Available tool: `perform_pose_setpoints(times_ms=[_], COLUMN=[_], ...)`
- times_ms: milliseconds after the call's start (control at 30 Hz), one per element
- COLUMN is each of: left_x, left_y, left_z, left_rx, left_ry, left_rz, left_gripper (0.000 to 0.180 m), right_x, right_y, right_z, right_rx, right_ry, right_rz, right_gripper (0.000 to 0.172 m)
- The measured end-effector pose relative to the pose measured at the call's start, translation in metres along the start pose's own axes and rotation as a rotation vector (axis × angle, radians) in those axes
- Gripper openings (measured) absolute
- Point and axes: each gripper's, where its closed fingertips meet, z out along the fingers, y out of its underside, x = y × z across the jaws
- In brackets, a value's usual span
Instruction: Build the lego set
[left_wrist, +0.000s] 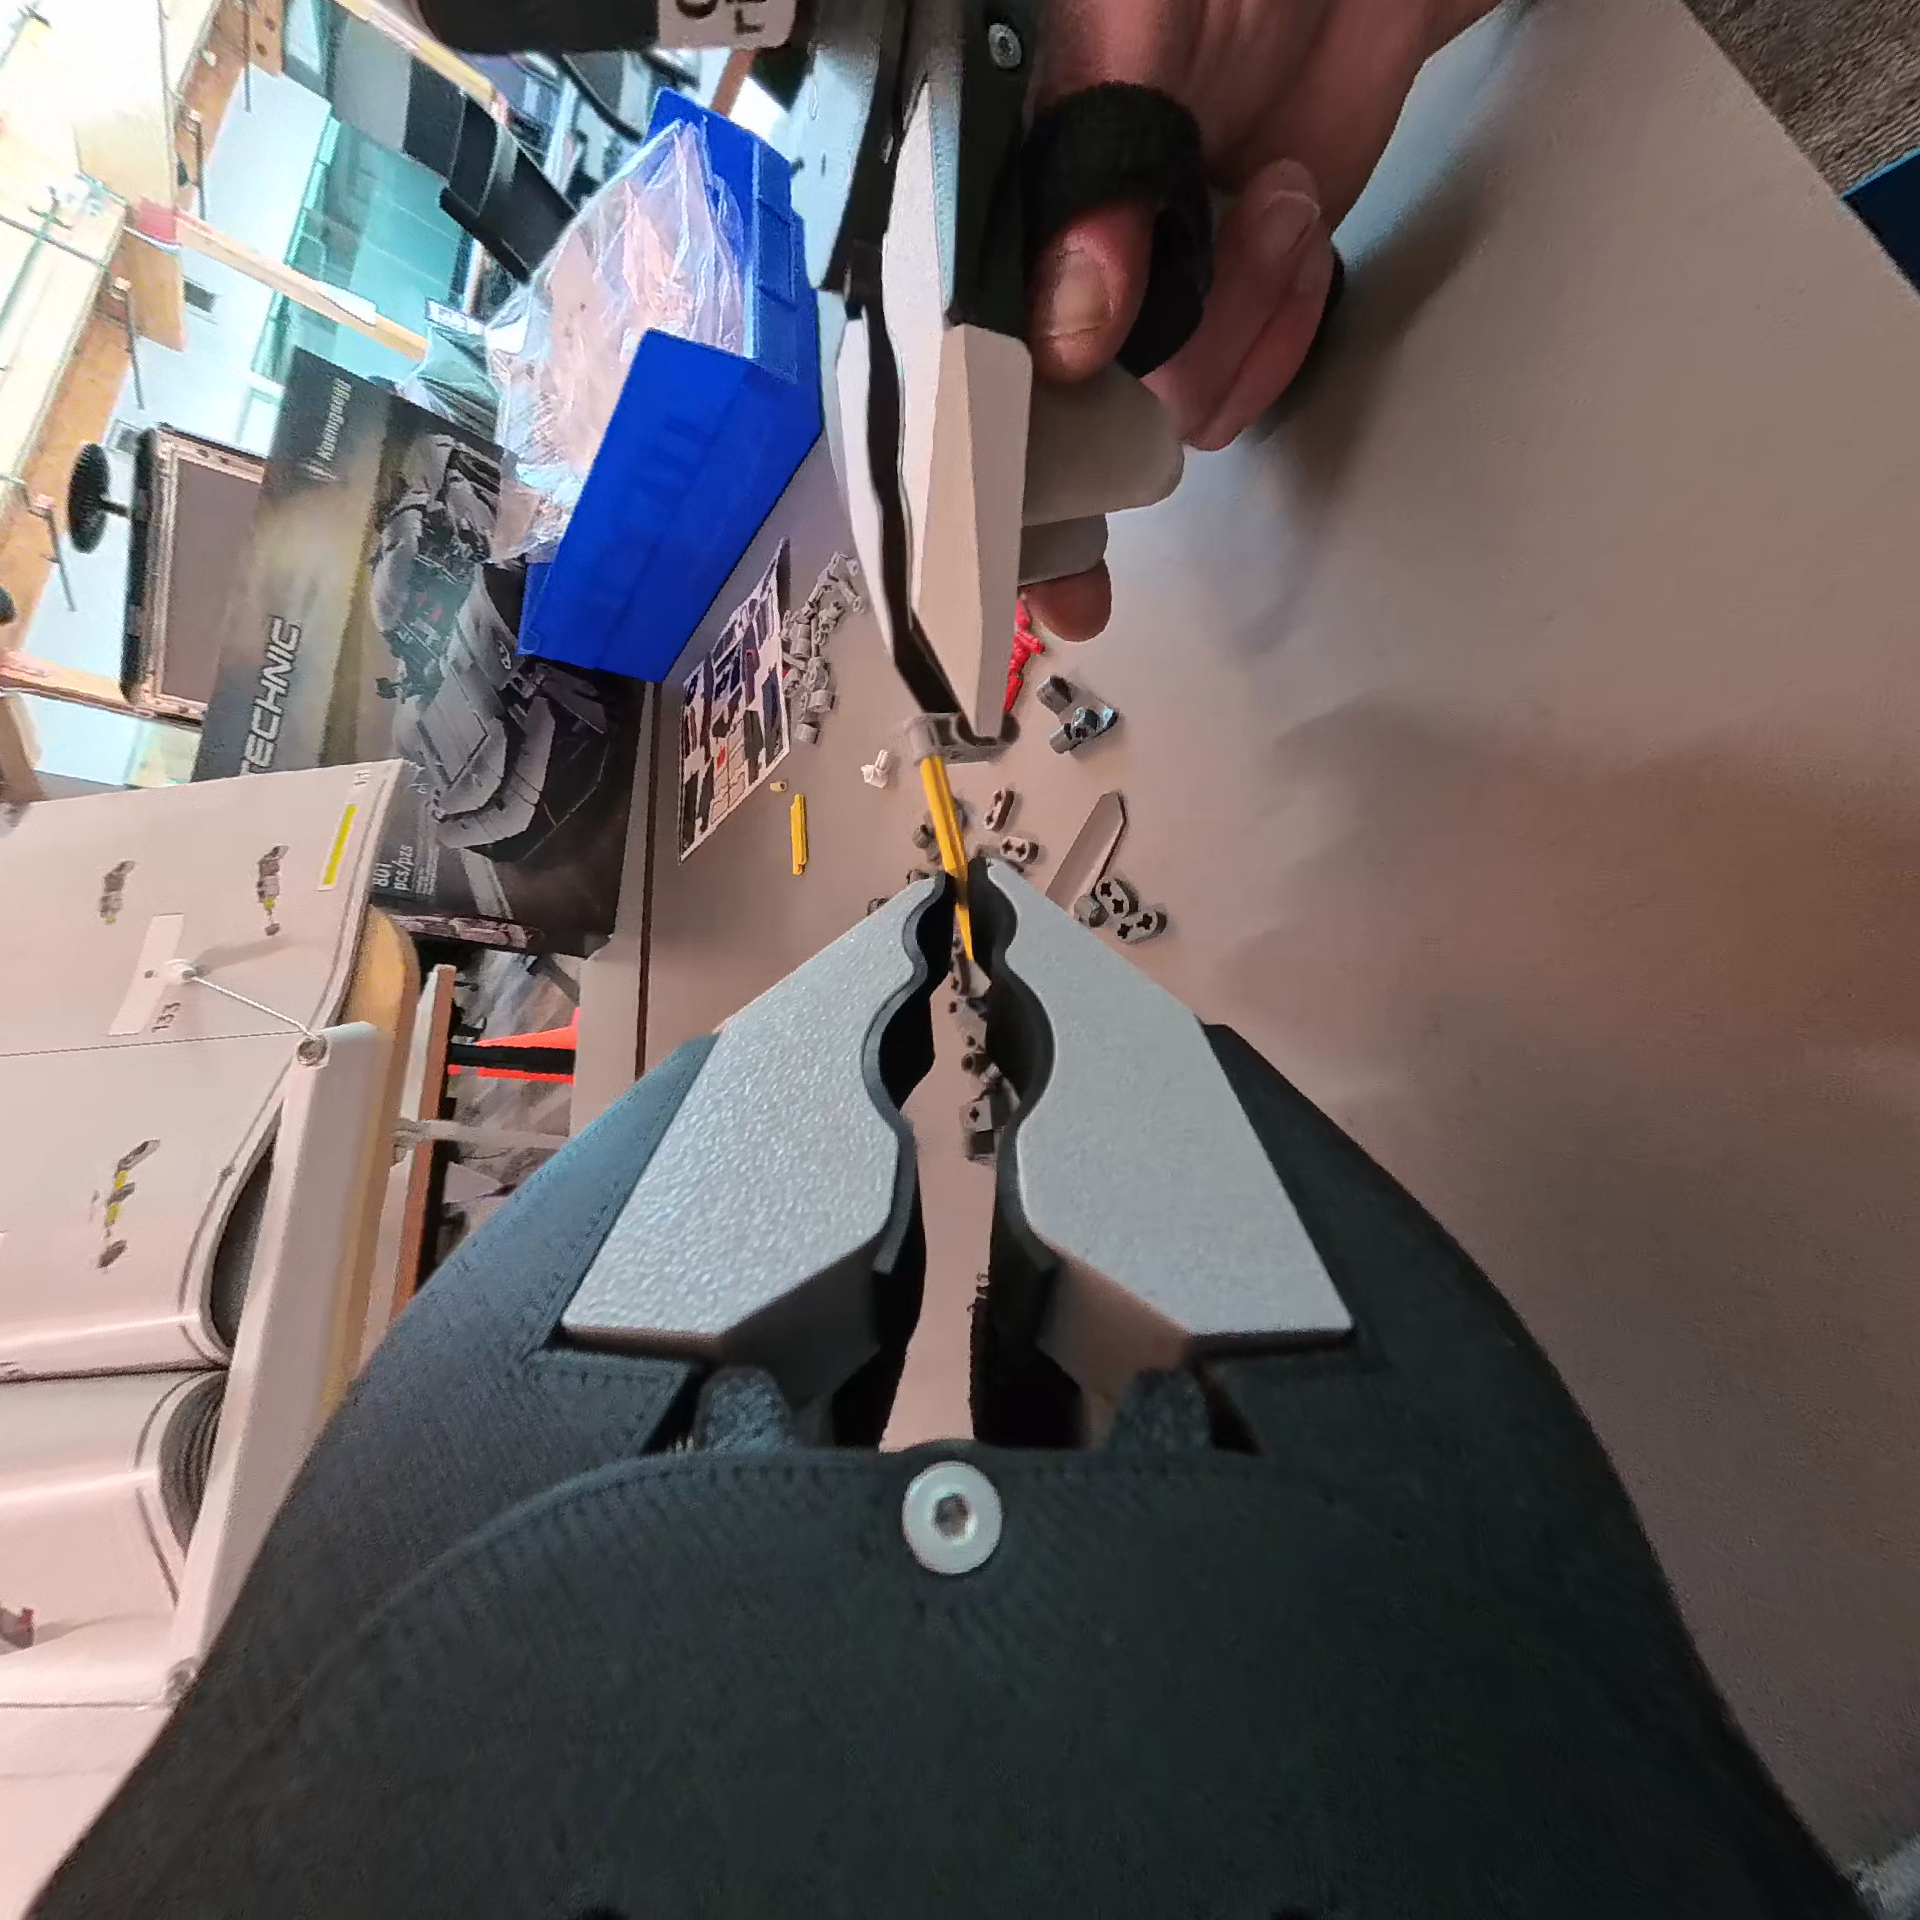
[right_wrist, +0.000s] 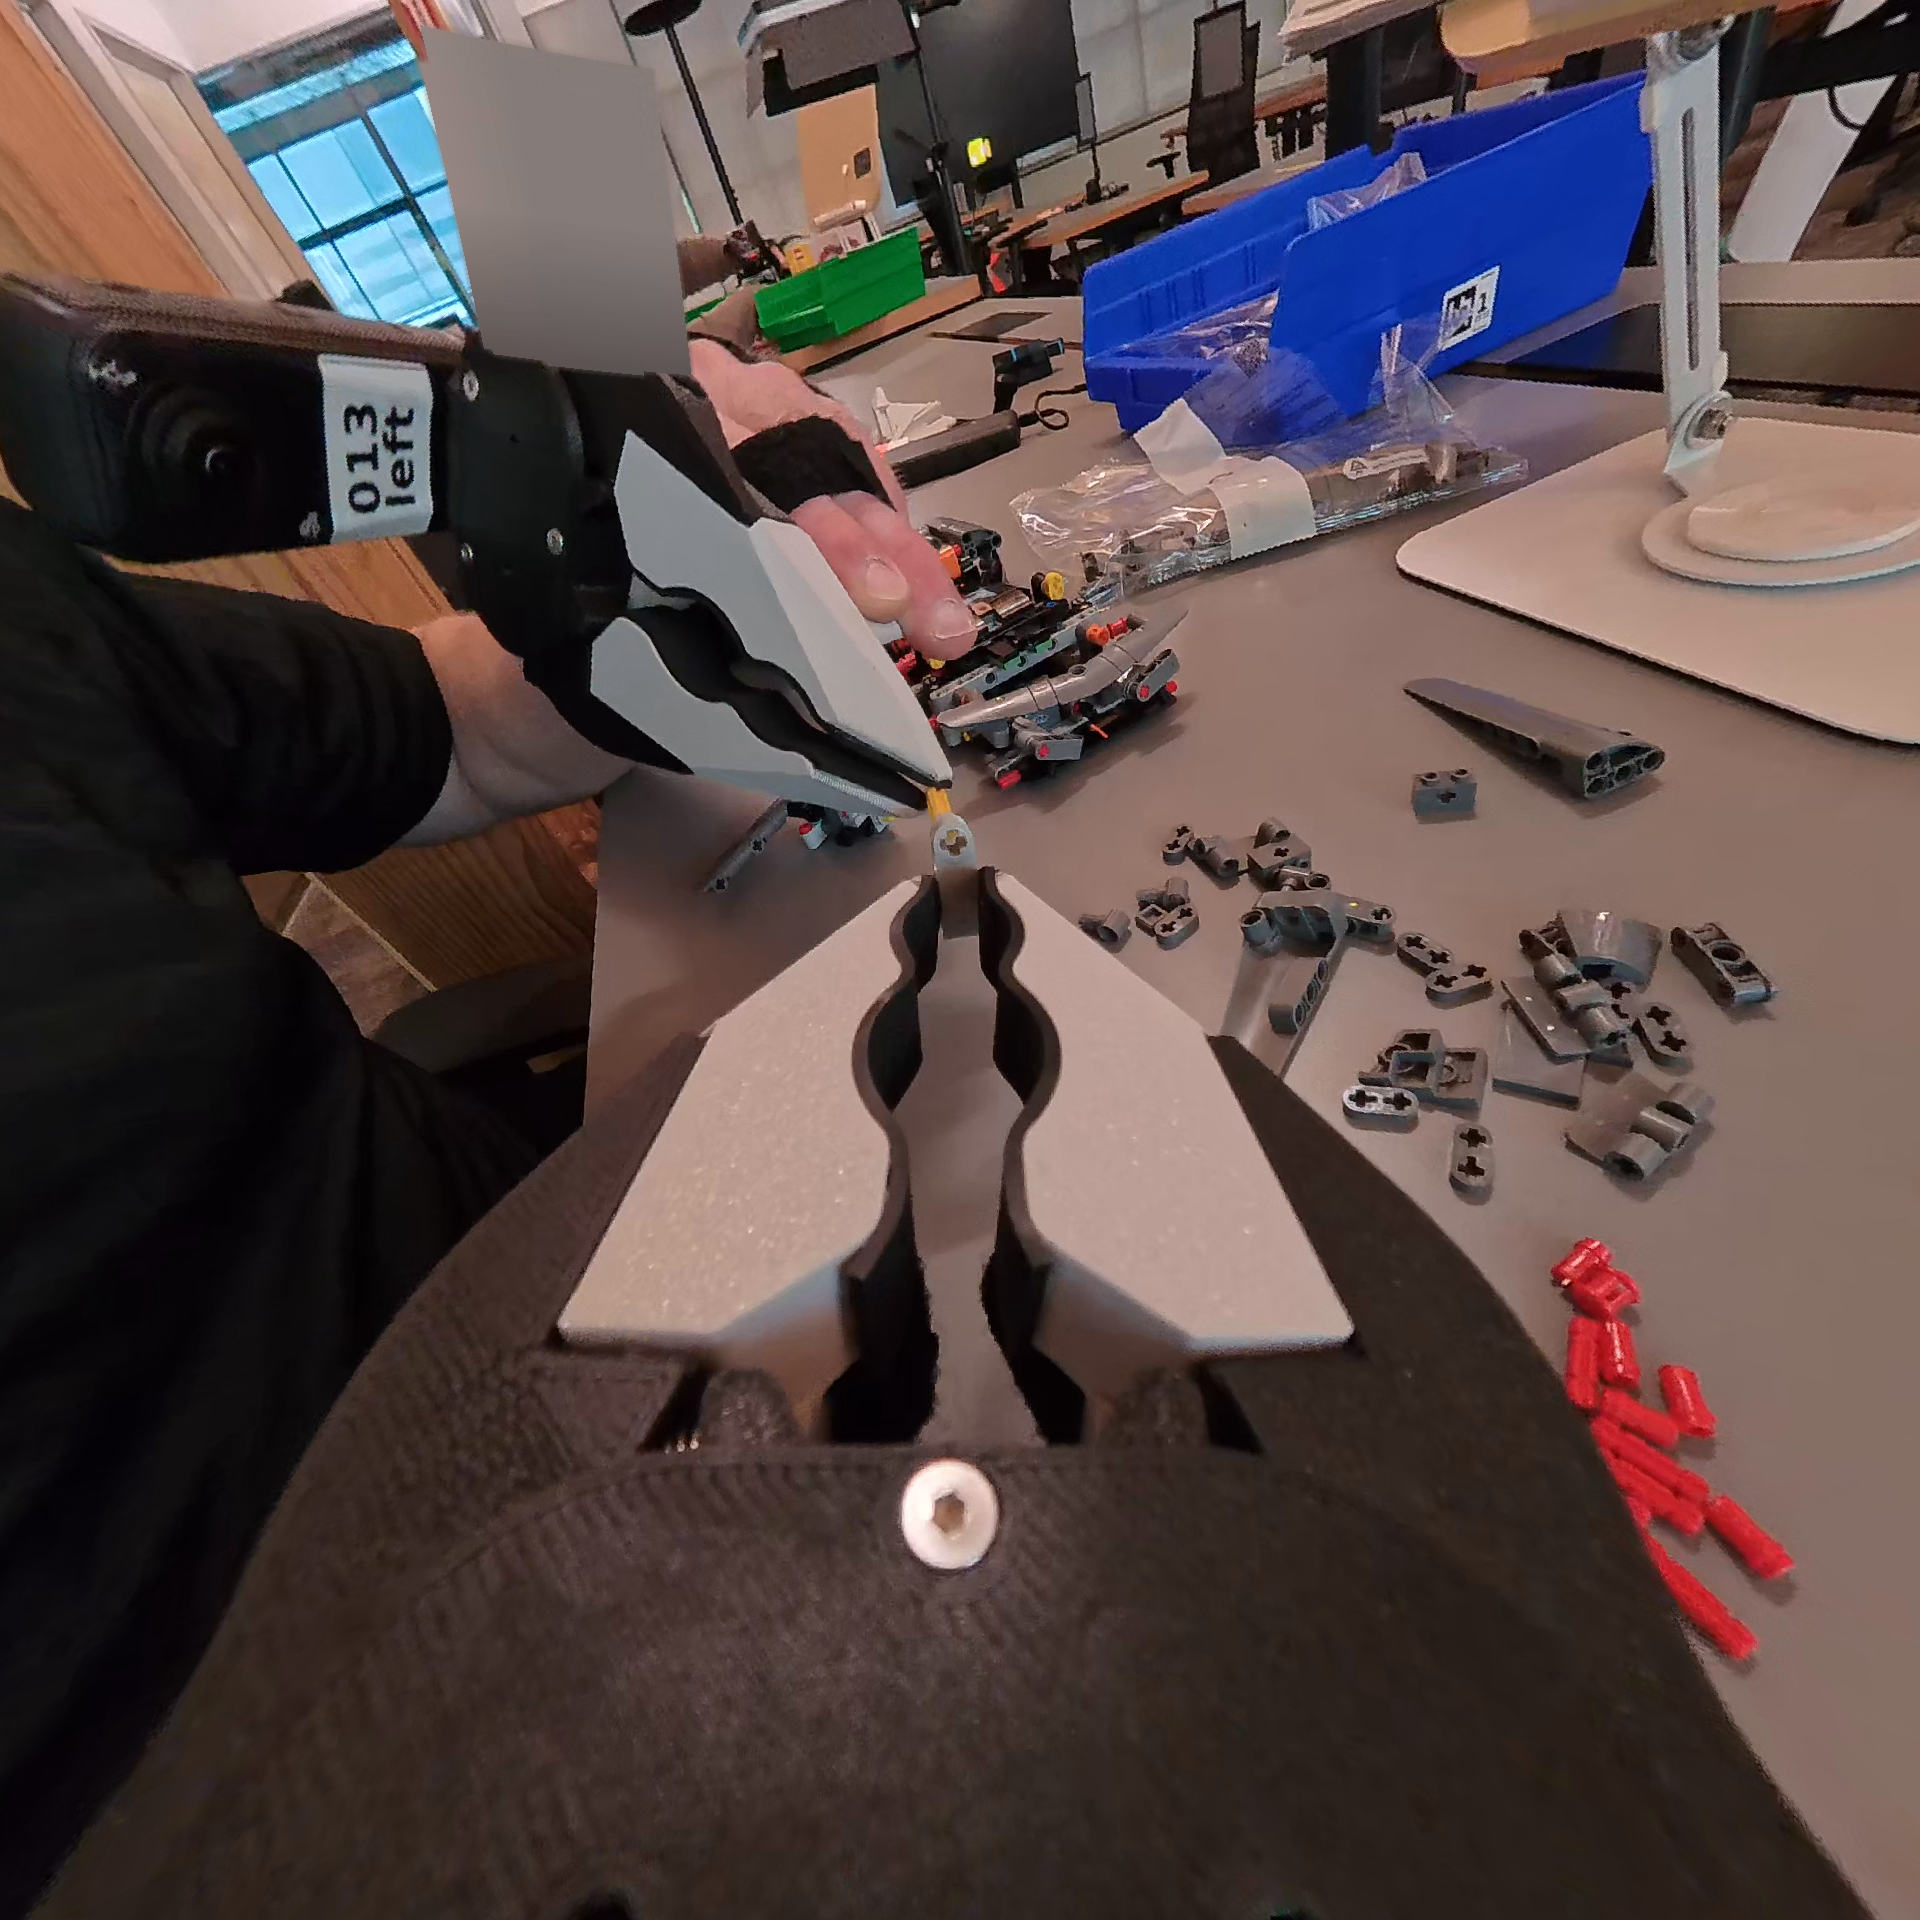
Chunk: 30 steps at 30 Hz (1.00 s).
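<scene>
While the left gripper (left_wrist: 961, 894) is pinched nearly shut on one end of a thin yellow plastic axle (left_wrist: 943, 805), the right gripper (right_wrist: 961, 899) is closed with a narrow gap on a small light grey plastic connector (right_wrist: 954, 842) whose cross-shaped hole sits on the axle's other end, both held in the air above the grey bench (right_wrist: 1299, 727). The likely trouble, as I judge it, is a slip: the axle is slim and smooth, gripped only near its tip, so any twist or sideways push between the two hands could lever it out of the pads or tilt it in the hole so that it binds. If either part drops, it would land among the loose dark grey plastic pieces (right_wrist: 1455, 987) scattered just below, with the heap of small red plastic pins (right_wrist: 1652, 1455) well apart towards the near edge, and a small part would be hard to pick out there. The partly built dark model (right_wrist: 1049, 686) stands just beyond the left gripper and could be knocked by a wide swing. As for writing, a white tag on the left gripper's body, the dark printed carton (left_wrist: 416, 644) beside the blue plastic bin (left_wrist: 675, 499), a sticker on the bin, the sticker sheet (left_wrist: 727, 717) and the open instruction booklet (left_wrist: 156, 1039) all bear print, which I leave unread.
</scene>
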Motion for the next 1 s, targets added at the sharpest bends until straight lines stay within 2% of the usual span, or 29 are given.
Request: perform_pose_setpoints(times_ms=[533,1000], left_x=[0.001,-0.001], left_y=[-0.007,-0.018], left_z=[-0.005,-0.012], left_rx=[0.056,0.161], left_ry=[0.110,0.184], left_rz=[-0.052,-0.139], left_gripper=[0.001,0.000], right_x=[-0.004,-0.015], right_y=[-0.001,-0.007], right_z=[-0.002,-0.005], right_rx=[-0.041,-0.027], right_ry=[-0.005,-0.051], right_rz=[-0.100,-0.183], right_gripper=[0.005,0.005])
